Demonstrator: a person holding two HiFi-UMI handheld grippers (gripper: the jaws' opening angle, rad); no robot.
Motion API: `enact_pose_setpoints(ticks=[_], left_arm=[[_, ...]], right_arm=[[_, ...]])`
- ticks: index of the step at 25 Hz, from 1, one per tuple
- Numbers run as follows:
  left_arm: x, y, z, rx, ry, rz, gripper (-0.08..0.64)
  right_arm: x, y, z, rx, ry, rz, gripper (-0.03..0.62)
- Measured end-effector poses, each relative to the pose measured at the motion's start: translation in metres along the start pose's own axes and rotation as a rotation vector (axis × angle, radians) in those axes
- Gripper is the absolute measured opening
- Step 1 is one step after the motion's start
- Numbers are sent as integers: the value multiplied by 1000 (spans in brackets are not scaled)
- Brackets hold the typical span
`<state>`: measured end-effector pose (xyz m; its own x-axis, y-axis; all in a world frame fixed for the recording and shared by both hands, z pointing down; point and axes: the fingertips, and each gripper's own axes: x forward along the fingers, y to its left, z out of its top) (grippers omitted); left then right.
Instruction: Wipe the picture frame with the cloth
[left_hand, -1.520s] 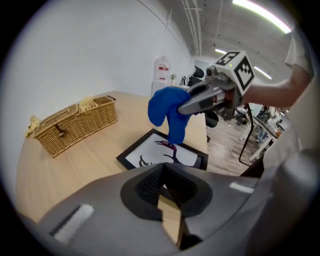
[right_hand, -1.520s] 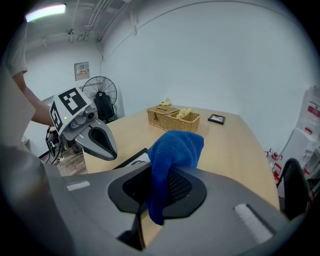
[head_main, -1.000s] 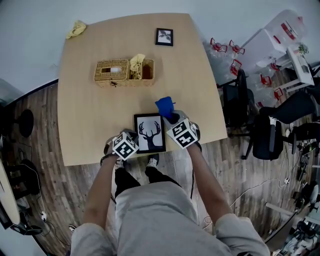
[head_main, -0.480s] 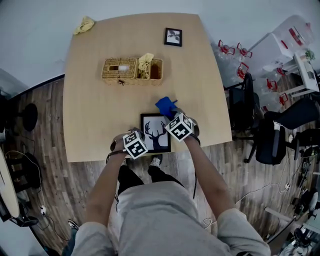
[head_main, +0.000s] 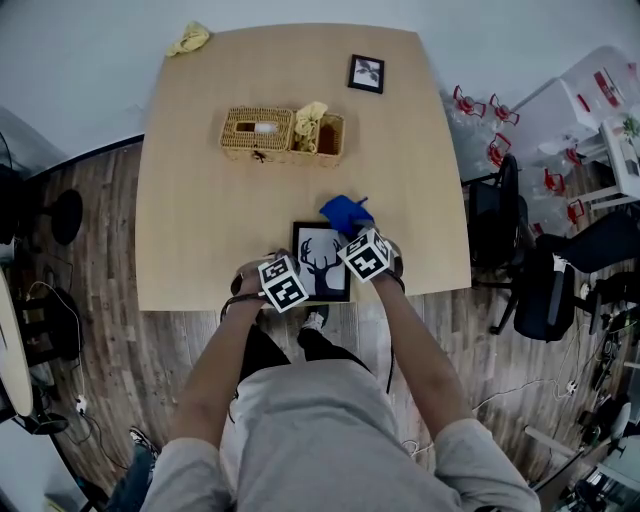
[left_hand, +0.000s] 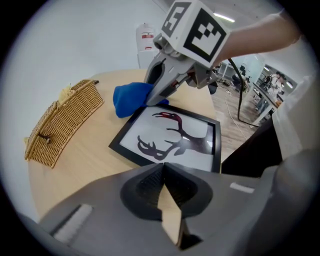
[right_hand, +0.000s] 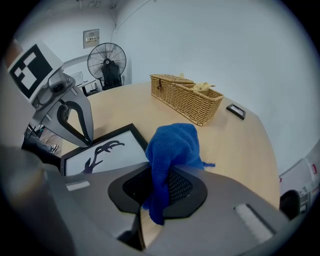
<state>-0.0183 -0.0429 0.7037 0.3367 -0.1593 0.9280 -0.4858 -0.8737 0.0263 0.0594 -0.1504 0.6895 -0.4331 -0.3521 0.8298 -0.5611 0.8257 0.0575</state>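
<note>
Black picture frame lay flat at the near edge of the table, long axis near-to-far. Left gripper sat just beside its near-left corner, fingers closed on nothing. Right gripper was at the far-right corner, fingers clamped on the blue cloth, which hung right at that corner. The glass lay left and near of the cloth, so the wipe probably had to run that way, right gripper leading. Wicker basket stood well beyond.
</note>
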Motion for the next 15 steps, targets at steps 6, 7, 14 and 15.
enact_pose_setpoints(ticks=[6,7,14,15], left_arm=[[1,-1,0,-8,5,11,53],[0,-1,0,-9,5,11,52],[-1,1,1,-16,8,3,52],[-2,1,1,-18,7,1,54]], right_arm=[[-1,2,-3,-14,-9,-2,44],[-1,1,-3,-14,-10,-2,44],[-2,4,-2,-40,17,-8,44],[-3,5,-2,-45,19,-9,44]])
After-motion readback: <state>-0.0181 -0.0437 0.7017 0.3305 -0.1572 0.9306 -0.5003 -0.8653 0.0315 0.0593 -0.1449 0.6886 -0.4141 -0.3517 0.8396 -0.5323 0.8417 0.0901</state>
